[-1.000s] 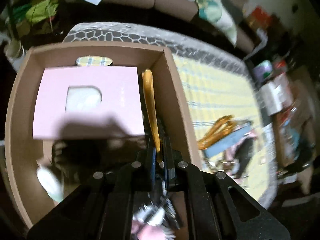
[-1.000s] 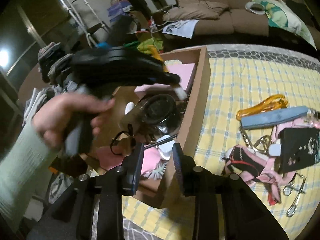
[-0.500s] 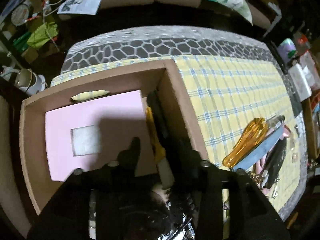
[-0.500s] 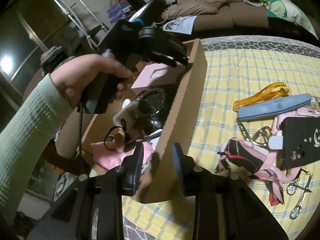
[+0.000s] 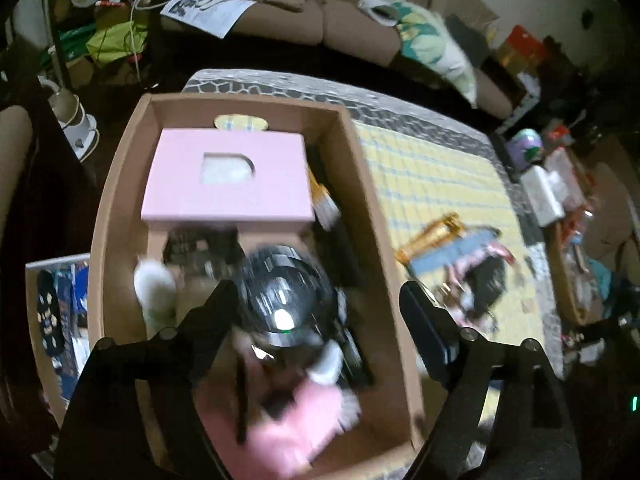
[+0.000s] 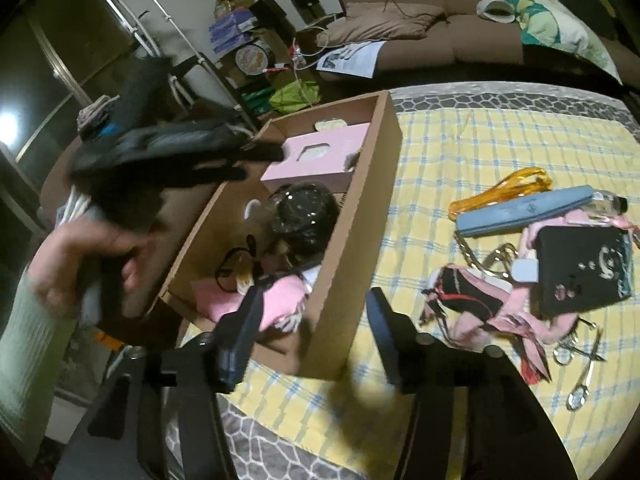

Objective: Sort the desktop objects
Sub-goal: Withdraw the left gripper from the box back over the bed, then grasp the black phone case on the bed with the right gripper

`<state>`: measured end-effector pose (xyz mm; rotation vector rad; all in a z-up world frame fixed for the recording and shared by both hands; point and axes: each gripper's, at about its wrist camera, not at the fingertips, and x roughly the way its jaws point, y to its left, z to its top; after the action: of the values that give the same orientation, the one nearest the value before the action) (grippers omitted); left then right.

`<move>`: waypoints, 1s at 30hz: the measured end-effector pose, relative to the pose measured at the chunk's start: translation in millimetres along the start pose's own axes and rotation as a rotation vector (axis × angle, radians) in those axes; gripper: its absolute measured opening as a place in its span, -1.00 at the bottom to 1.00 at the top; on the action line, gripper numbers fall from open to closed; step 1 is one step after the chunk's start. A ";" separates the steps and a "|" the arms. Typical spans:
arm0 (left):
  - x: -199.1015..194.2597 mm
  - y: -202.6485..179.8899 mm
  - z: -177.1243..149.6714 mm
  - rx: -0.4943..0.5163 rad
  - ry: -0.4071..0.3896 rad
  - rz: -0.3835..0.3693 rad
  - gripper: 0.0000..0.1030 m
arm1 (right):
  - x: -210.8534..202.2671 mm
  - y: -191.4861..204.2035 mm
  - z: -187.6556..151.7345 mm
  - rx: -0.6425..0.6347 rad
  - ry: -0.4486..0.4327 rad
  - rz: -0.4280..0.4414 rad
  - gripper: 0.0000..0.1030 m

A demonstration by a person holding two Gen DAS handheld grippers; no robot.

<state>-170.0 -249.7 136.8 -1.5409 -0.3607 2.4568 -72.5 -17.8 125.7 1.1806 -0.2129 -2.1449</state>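
A brown cardboard box (image 5: 362,184) (image 6: 352,236) stands on the yellow checked cloth (image 6: 460,140). Inside lie a pink box (image 5: 228,176) (image 6: 320,156), an orange-handled brush (image 5: 322,200), a round black object (image 5: 284,296) (image 6: 304,212) and pink cloth (image 5: 288,436). My left gripper (image 5: 320,312) is open and empty above the box; it shows blurred in the right wrist view (image 6: 256,160). My right gripper (image 6: 316,332) is open and empty over the box's near right wall. On the cloth lie an orange clip (image 6: 504,190), a blue case (image 6: 524,212) and a black case (image 6: 584,268).
A pink and black fabric bundle (image 6: 480,304), a chain (image 6: 488,256) and small scissors (image 6: 584,376) lie on the cloth right of the box. A brown sofa (image 6: 440,40) stands behind. Clutter (image 5: 552,184) lines the table's far right.
My left gripper has let go of the orange-handled brush, opened wide and pulled back above the box. The brush now lies beside the pink box. My right gripper has opened wider.
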 end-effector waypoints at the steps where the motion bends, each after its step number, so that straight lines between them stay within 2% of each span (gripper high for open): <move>1: -7.3 -4.0 -10.1 0.007 -0.008 -0.009 0.79 | -3.8 -0.6 -2.8 0.005 0.000 -0.007 0.20; 4: -31.0 -23.3 -42.5 0.036 -0.043 -0.033 0.99 | -16.8 -2.5 -9.2 0.009 -0.006 -0.032 0.29; 9: -53.8 -68.3 -83.3 0.118 -0.098 -0.042 0.99 | -44.8 -12.8 -22.8 0.018 -0.022 -0.085 0.46; 14: -59.4 -125.7 -120.3 0.224 -0.127 -0.066 1.00 | -74.4 -36.7 -43.2 0.042 -0.036 -0.136 0.66; 18: -47.7 -166.7 -140.8 0.271 -0.115 -0.096 1.00 | -94.3 -65.8 -59.9 0.075 -0.035 -0.182 0.80; 22: -26.6 -193.9 -155.6 0.297 -0.101 -0.095 1.00 | -109.1 -100.2 -72.8 0.125 -0.030 -0.233 0.81; 30: 29.2 -203.3 -169.0 0.257 -0.048 -0.071 1.00 | -126.4 -163.7 -94.5 0.200 -0.039 -0.300 0.81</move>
<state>-18.9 -33.0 105.9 -1.3430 -0.0993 2.3798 -29.0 201.9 86.7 1.3554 -0.2882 -2.4551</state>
